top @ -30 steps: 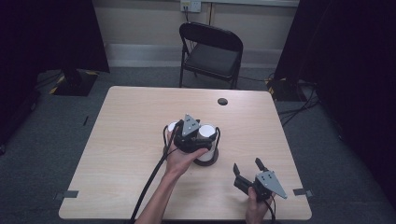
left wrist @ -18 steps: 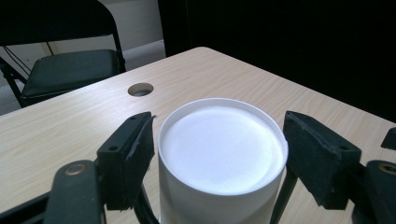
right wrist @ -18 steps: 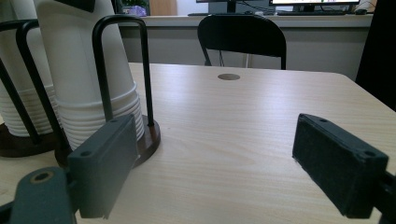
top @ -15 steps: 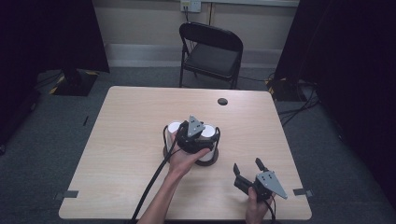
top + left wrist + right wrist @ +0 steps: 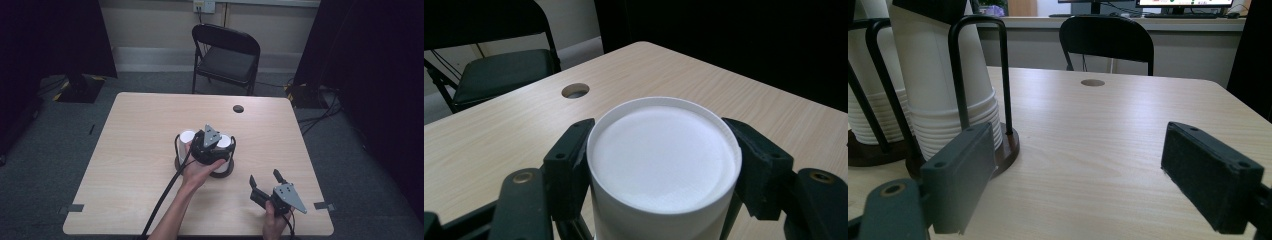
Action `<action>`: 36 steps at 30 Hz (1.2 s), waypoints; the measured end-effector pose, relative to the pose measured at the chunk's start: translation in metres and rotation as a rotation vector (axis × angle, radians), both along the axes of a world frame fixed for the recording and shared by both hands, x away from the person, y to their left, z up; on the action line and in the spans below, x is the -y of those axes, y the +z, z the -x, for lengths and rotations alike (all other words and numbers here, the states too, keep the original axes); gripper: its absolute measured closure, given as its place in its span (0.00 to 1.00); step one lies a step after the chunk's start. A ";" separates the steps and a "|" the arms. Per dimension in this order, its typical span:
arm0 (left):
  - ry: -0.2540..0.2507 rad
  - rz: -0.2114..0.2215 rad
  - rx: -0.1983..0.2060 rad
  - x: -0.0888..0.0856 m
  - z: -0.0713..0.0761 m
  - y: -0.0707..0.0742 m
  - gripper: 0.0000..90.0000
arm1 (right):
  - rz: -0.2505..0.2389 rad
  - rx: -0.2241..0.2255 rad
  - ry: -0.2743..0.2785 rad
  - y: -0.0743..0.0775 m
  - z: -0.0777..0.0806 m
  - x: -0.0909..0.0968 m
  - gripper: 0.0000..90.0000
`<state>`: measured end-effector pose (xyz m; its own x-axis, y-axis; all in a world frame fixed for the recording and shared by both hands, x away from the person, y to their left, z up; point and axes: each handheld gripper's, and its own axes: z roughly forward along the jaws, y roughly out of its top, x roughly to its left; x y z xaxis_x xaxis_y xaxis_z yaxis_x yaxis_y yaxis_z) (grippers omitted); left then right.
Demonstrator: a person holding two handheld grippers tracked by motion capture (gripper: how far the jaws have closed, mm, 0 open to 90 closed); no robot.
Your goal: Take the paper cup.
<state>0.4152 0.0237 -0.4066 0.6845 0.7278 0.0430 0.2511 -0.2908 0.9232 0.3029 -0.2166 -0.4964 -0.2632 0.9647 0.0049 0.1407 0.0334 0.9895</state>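
Cups stand upside down in two white stacks inside a black wire holder (image 5: 220, 170) near the middle of the pale wood worktop (image 5: 140, 150), and the left gripper (image 5: 214, 142) sits on top of the right-hand stack (image 5: 224, 142) with a hand (image 5: 200, 172) behind it and a black cable (image 5: 165, 200) trailing back toward the near edge; in the left gripper view the two black jaws press against opposite sides of the topmost cup (image 5: 664, 160), whose flat white base faces the camera, so this gripper is clamped on that cup, with a round cable hole (image 5: 575, 90) in the worktop ahead of it and a black folding chair (image 5: 499, 70) beyond the far edge; the other stack (image 5: 187, 136) stands just to the left of the gripper, touching nothing but the holder; the right gripper (image 5: 267, 181) rests low near the front right corner of the worktop, well apart from the holder, held from behind by the other hand (image 5: 274, 220), its jaws spread wide with nothing between them; in the right gripper view the nested cup rims (image 5: 955, 120) and the upright black wire loops (image 5: 1003, 75) of the holder stand ahead and to the left of its jaws, on a dark round base (image 5: 1008, 145)
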 end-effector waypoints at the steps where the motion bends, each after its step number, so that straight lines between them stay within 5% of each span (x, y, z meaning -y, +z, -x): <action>1: 0.002 0.006 0.001 0.000 0.000 0.000 0.37 | 0.000 0.000 0.000 0.000 0.000 0.000 0.15; 12: 0.012 0.081 -0.003 -0.006 -0.001 0.007 0.37 | -0.004 -0.002 0.001 0.000 0.000 0.000 0.15; 36: 0.037 0.105 0.016 -0.009 0.000 0.025 0.37 | -0.001 -0.001 0.001 0.000 0.000 0.000 0.15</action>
